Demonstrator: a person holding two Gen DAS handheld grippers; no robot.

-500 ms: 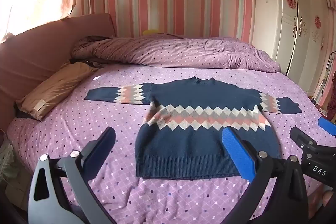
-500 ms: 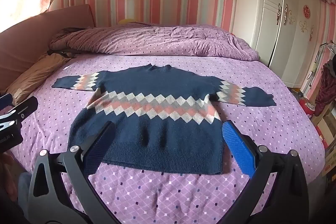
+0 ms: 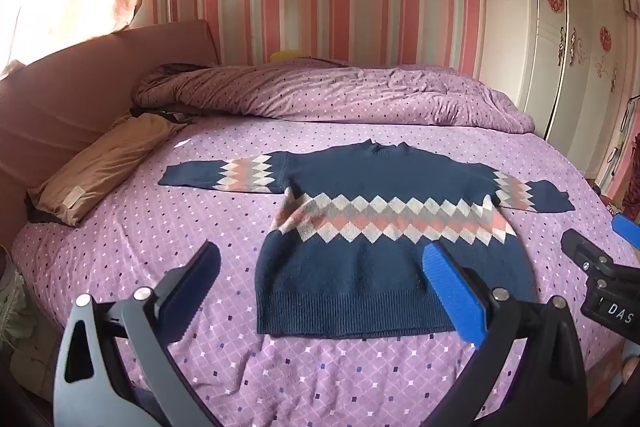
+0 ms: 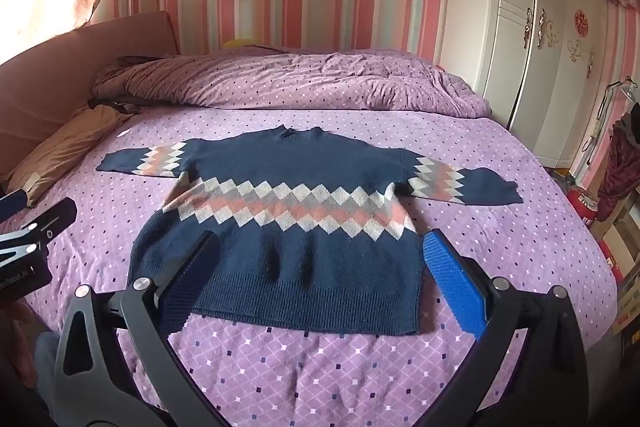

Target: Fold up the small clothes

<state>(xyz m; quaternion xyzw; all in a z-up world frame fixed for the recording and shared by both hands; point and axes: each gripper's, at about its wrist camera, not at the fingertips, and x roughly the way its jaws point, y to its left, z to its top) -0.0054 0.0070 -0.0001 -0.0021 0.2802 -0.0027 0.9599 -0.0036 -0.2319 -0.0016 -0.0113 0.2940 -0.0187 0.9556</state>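
Observation:
A small navy sweater [image 3: 384, 267] with a band of white, grey and pink diamonds lies flat on the purple bedspread [image 3: 180, 227], sleeves spread to both sides, hem toward me. My left gripper [image 3: 320, 267] hovers open above the hem's left part, nothing between its blue pads. In the right wrist view the same sweater [image 4: 288, 255] lies under my right gripper [image 4: 320, 259], which is also open and empty, above the hem. Each gripper shows at the edge of the other's view: the right gripper [image 3: 600, 267] and the left gripper [image 4: 28, 227].
A rolled purple duvet [image 3: 340, 95] lies along the far side of the bed. A tan pillow [image 3: 104, 167] rests at the left by the pink headboard [image 3: 80, 87]. A white wardrobe [image 3: 560, 47] stands at the right, with clutter [image 4: 616, 187] on the floor beside the bed.

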